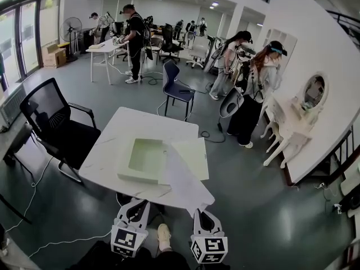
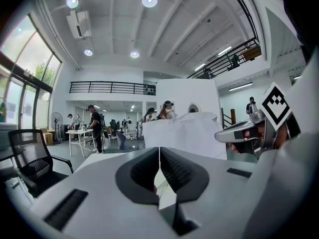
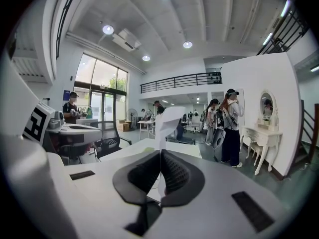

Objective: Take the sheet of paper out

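Note:
A white sheet of paper point(image 1: 183, 176) slants up over the near right of the white table point(image 1: 135, 128), its near corner pinched in my right gripper point(image 1: 204, 212). The right gripper view shows the sheet point(image 3: 167, 121) rising edge-on out of the shut jaws point(image 3: 160, 171). Beside the sheet lies a shallow pale green box point(image 1: 145, 161), open, with its lid point(image 1: 194, 151) to its right. My left gripper point(image 1: 135, 206) hovers at the table's near edge, left of the sheet, jaws point(image 2: 159, 168) pressed together with nothing seen between them. From it the sheet point(image 2: 184, 133) stands ahead.
A black office chair point(image 1: 56, 122) stands left of the table and a blue chair point(image 1: 175, 86) behind it. Two people point(image 1: 253, 89) stand at the back right near a white dressing table point(image 1: 292, 122). Cables lie on the floor at the left.

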The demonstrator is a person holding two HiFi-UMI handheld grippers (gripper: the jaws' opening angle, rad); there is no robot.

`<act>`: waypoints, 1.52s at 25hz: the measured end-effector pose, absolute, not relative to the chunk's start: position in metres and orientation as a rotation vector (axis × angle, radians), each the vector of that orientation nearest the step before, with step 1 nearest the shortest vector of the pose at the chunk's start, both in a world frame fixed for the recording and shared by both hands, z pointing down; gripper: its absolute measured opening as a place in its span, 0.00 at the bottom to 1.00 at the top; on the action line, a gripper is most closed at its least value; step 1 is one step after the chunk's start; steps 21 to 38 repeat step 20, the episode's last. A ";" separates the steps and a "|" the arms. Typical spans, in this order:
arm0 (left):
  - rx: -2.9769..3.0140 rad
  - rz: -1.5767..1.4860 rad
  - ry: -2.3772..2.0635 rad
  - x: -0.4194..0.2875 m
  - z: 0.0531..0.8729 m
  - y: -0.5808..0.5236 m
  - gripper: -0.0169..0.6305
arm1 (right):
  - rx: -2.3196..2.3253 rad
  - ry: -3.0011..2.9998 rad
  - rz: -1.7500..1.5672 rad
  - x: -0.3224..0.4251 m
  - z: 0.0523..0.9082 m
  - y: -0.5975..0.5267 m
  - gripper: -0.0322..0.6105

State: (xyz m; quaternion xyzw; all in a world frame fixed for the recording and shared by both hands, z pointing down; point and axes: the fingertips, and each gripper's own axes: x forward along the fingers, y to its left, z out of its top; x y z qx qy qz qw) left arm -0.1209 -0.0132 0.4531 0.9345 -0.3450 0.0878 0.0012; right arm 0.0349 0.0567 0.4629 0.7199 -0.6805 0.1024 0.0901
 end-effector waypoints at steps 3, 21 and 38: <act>2.927 0.277 -1.086 -0.121 0.455 -0.016 0.07 | 2.138 -2.026 0.307 0.034 0.465 0.053 0.08; 2.916 0.295 -1.078 -0.126 0.450 -0.028 0.07 | 2.125 -2.037 0.307 0.028 0.458 0.038 0.08; 2.916 0.295 -1.078 -0.126 0.450 -0.028 0.07 | 2.125 -2.037 0.307 0.028 0.458 0.038 0.08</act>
